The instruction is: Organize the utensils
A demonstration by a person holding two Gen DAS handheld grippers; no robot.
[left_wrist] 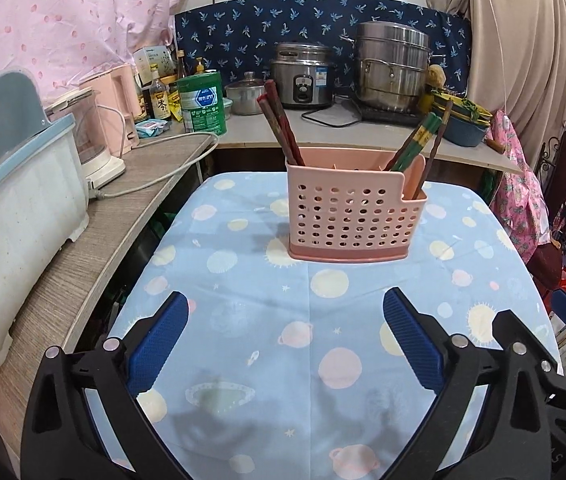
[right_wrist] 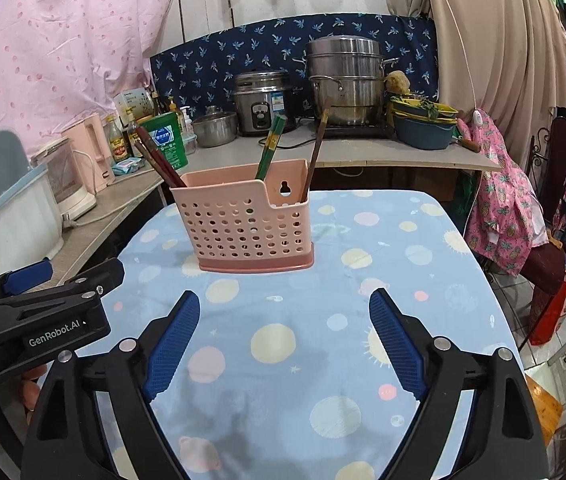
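1. On the table [left_wrist: 243,360], under its blue planet-print cloth, we found no loose utensil in either wrist view; the cloth lay bare from the near edge up to the holder.
2. We noted the pink perforated holder [left_wrist: 347,220] standing upright on the cloth toward the far side of the table, well apart from both grippers. Its lower front notch sat at the right-hand end in both views.
3. We recorded three groups of chopsticks already standing inside it: dark red chopsticks [left_wrist: 279,128] leaning out at the left end, green-and-yellow chopsticks [left_wrist: 415,140] leaning right of centre, and a brown pair [left_wrist: 439,136] at the right end behind the notch. Which inner compartment each occupied we could not tell, as the walls hid the dividers.
4. We observed the left gripper [left_wrist: 285,352] low over the near part of the cloth with its blue pads spread wide and nothing between them.
5. We observed the right gripper [right_wrist: 283,344] beside it in like condition: fingers released, jaws wide, nothing held. The left tool's black body showed at the lower-left edge of the right wrist view.
6. Our judgement: the sorting appeared complete or close to it, since every visible utensil stood in the holder and both tools were empty. Whether further utensils waited outside the views we could not establish.
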